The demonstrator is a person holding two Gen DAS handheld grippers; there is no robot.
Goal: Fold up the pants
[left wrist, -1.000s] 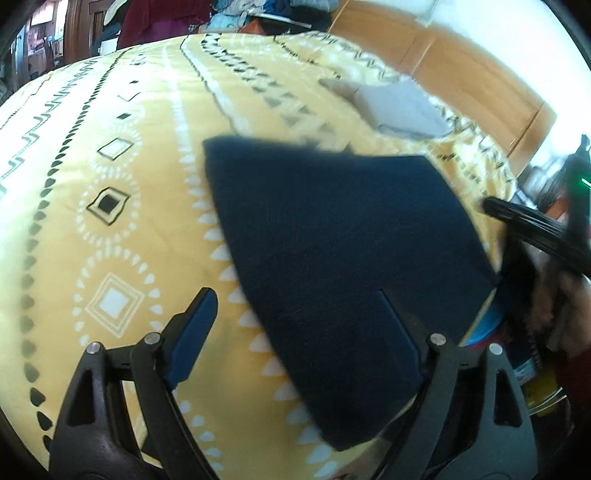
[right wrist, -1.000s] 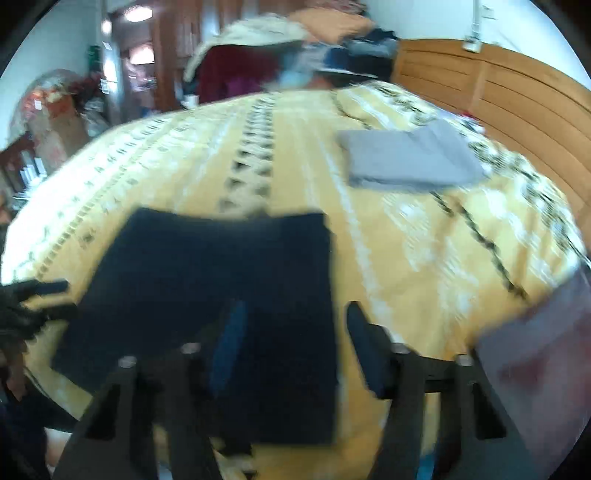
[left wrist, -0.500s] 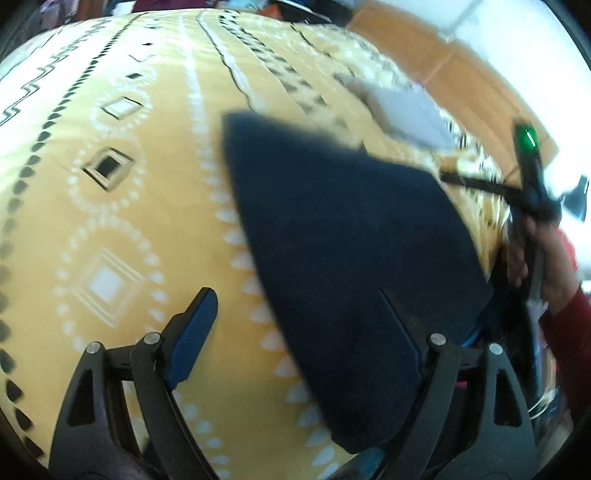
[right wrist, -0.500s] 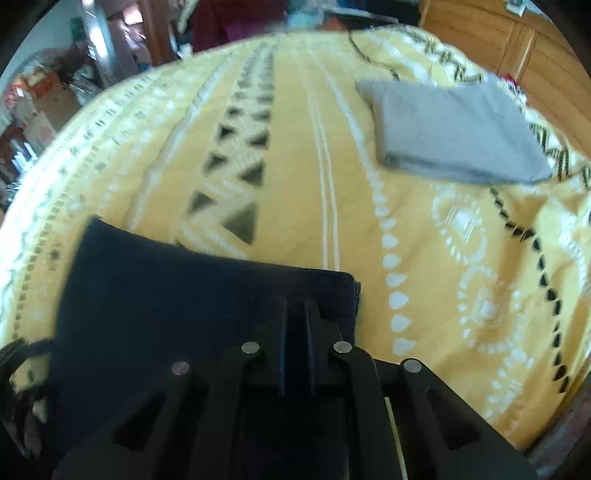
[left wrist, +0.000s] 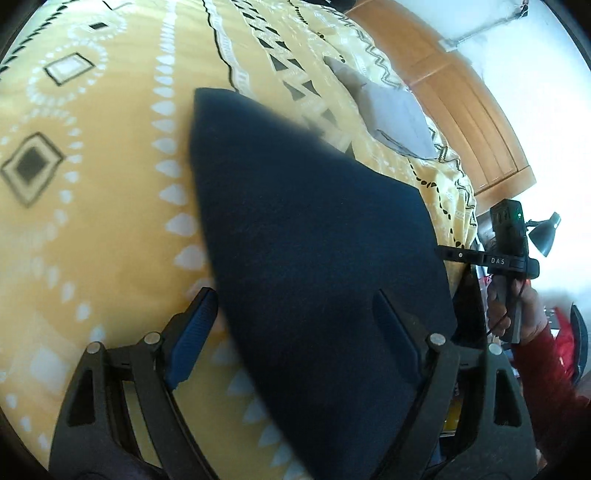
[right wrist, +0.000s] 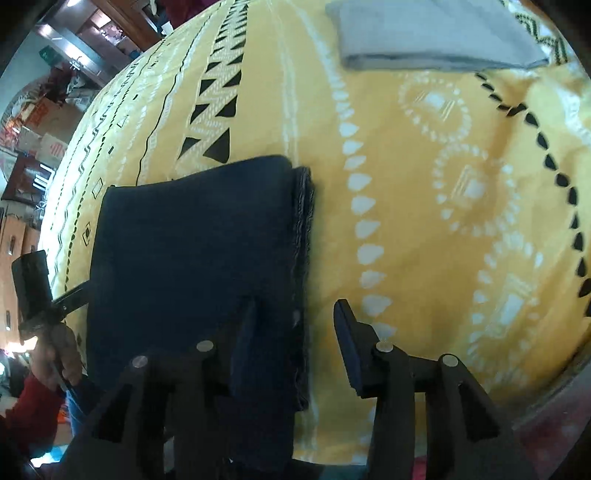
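Observation:
The dark navy pants (left wrist: 314,236) lie folded flat on the yellow patterned bedspread (left wrist: 92,206); they also show in the right wrist view (right wrist: 192,251). My left gripper (left wrist: 295,332) is open, its fingers straddling the near left edge of the pants. My right gripper (right wrist: 295,332) is open over the pants' right edge, left finger over the cloth, right finger over the bedspread (right wrist: 443,229). The right gripper's body shows at the pants' far side in the left wrist view (left wrist: 506,240).
A folded grey garment (right wrist: 424,33) lies farther up the bed, also in the left wrist view (left wrist: 391,110). A wooden headboard (left wrist: 465,110) stands behind. The bed edge drops off near both grippers. Room clutter (right wrist: 33,122) lies beyond the bed.
My right gripper was open, shut at the pants' edge half a second ago, and now stands open again. My left gripper moved closer over the pants and stayed open.

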